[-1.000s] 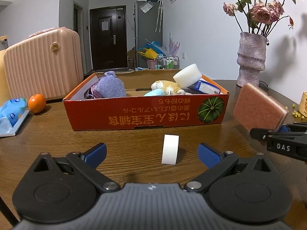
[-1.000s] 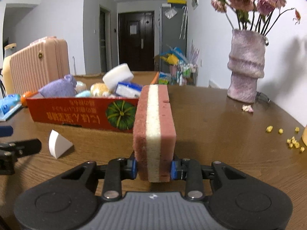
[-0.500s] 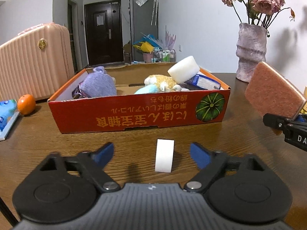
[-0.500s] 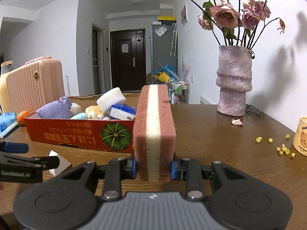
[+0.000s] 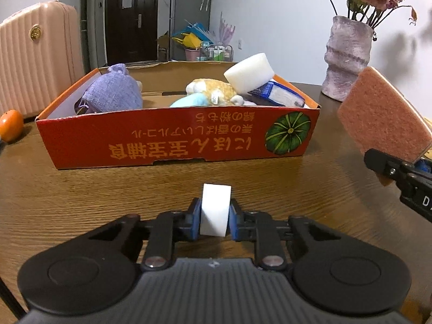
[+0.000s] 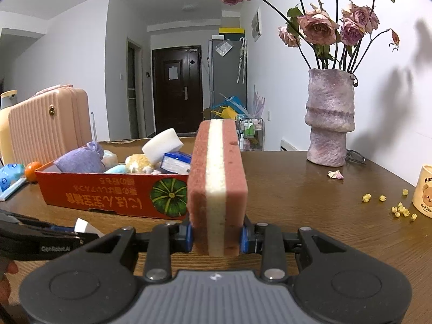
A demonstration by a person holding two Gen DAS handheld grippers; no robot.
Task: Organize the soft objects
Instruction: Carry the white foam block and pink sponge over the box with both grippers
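A small white sponge wedge [image 5: 215, 205] stands on the wooden table in front of the red cardboard box [image 5: 175, 145]. My left gripper [image 5: 215, 220] has its jaws closing on it, and both blue pads press its sides. My right gripper [image 6: 217, 236] is shut on a pink sponge with a cream middle layer [image 6: 217, 178], held upright above the table to the right of the box [image 6: 108, 197]. The left wrist view shows that pink sponge [image 5: 380, 118] at its right edge. Inside the box lie a purple pouch [image 5: 113, 94], a plush toy [image 5: 213, 91] and a round white sponge [image 5: 248, 71].
A purple vase of dried roses [image 6: 329, 118] stands at the back right of the table. A bear-printed cup [image 6: 424, 191] and yellow crumbs [image 6: 399, 209] lie far right. An orange [image 5: 10, 125] and a pink suitcase [image 5: 37, 54] are left of the box.
My left gripper moved forward around the white wedge and its jaws went from wide apart to pressed on it. The right gripper tilted upward, still holding the pink sponge.
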